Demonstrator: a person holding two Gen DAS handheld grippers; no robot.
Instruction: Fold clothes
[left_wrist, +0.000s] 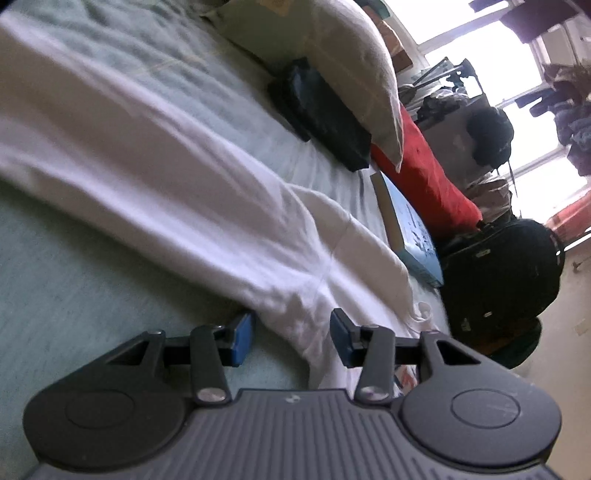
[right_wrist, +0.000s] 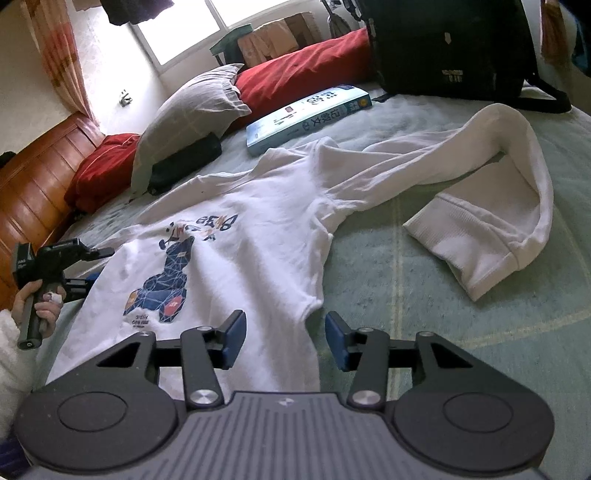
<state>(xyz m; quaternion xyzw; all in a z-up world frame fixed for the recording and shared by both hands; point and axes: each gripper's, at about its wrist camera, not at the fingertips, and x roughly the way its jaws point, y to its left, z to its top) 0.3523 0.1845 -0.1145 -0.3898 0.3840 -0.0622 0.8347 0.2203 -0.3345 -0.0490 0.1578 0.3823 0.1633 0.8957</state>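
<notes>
Right wrist view is showing the right hand-held gripper hanging low over the white sweatshirt, its blue pads spread wide and gripping nothing; the side edge of the sweatshirt's body, near the hem, is lying in the gap between them, and whether a pad is brushing the cloth cannot be told. The left hand-held gripper is likewise standing wide open and empty at the sweatshirt's opposite edge, with white fabric running between its fingers. The sweatshirt itself is lying print-up and mostly flat on the pale green bed, one long sleeve arching away from its body and doubling back on itself. From here the main risk is looking like a shallow bite: if either side is closing on only the top layer at the edge, the front panel is likely to lift alone and the fold is going to bunch. The looped sleeve is also likely to drag or twist under the body if it is not being laid straight first. Beyond the sweatshirt's collar, a blue book is sitting just beside the shoulder, and a grey pillow and a black bag are lying farther off, so a wide sweep of the cloth may be catching the book.
</notes>
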